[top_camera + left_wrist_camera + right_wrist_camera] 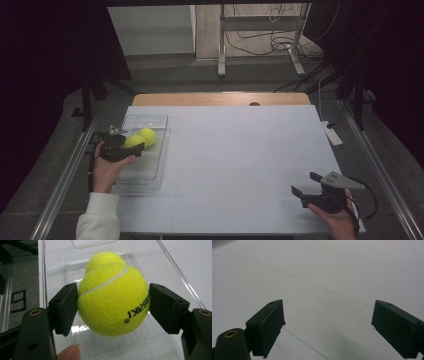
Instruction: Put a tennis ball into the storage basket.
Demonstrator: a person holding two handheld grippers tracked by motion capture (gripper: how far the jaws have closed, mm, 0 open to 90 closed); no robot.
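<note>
I see a yellow-green tennis ball (112, 302), fuzzy felt with a pale curved seam running from its upper right down to its left side and black lettering low on its right, printed upside down in the left gripper view. Being round, it has no long axis; the lettered face is turned toward the camera. My left tool (112, 306) is clamped on it, one black pad on each side, holding it above the clear plastic tray (159, 155) at the left of the tabletop (240, 150). A second tennis ball (148, 136) sits just behind it, on the far side, inside the tray; whether the two touch I cannot tell. Well apart, at the near right corner, my right tool (305, 184) hangs released, jaws spread over bare white surface.
</note>
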